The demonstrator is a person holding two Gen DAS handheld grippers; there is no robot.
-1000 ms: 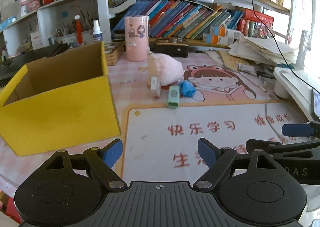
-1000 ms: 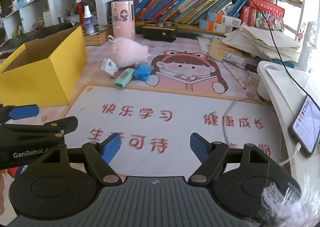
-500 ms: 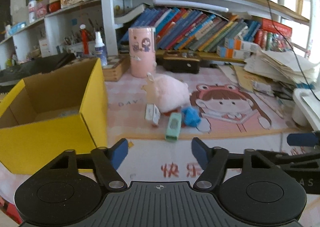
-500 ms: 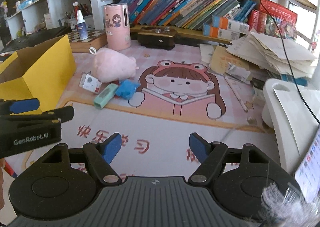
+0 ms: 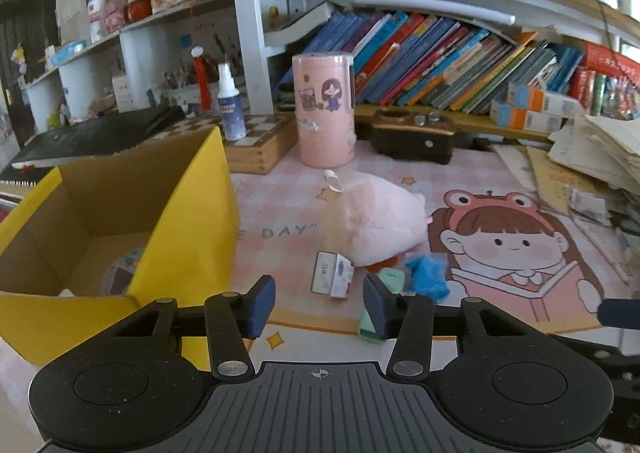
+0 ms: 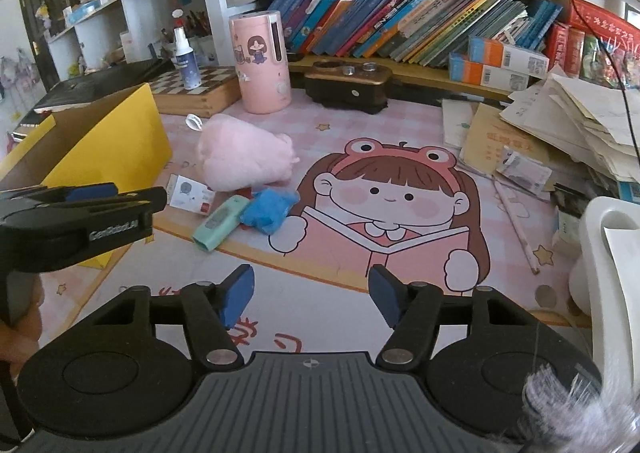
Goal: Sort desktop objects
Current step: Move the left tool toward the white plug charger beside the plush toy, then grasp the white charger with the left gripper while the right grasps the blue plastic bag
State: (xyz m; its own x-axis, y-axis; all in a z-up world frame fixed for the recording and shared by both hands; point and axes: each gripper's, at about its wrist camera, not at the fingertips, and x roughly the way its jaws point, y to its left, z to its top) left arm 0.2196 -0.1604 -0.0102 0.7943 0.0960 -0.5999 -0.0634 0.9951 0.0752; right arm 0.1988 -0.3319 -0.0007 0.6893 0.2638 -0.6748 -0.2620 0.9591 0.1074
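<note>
A pink plush toy (image 5: pixel 374 223) (image 6: pixel 244 157) lies on the cartoon desk mat (image 6: pixel 400 237). In front of it lie a small white box (image 5: pixel 333 279) (image 6: pixel 190 194), a mint-green eraser-like block (image 6: pixel 220 222) and a blue crumpled piece (image 5: pixel 426 276) (image 6: pixel 269 209). An open yellow cardboard box (image 5: pixel 120 237) (image 6: pixel 108 141) stands at the left. My left gripper (image 5: pixel 319 305) is open and empty, just short of the white box. My right gripper (image 6: pixel 310 295) is open and empty, above the mat, nearer than the items.
A pink cylinder (image 5: pixel 324 111) stands behind the plush, by a wooden chessboard box (image 5: pixel 256 145) with a spray bottle (image 5: pixel 230 105). A dark box (image 6: pixel 348 87), bookshelves and a paper pile (image 6: pixel 560 125) line the back and right. A white object (image 6: pixel 608 253) sits at right.
Both grippers have moved forward toward the plush and the small items, which now look larger and closer. Both stay open and empty. The yellow box's inside now shows more.
</note>
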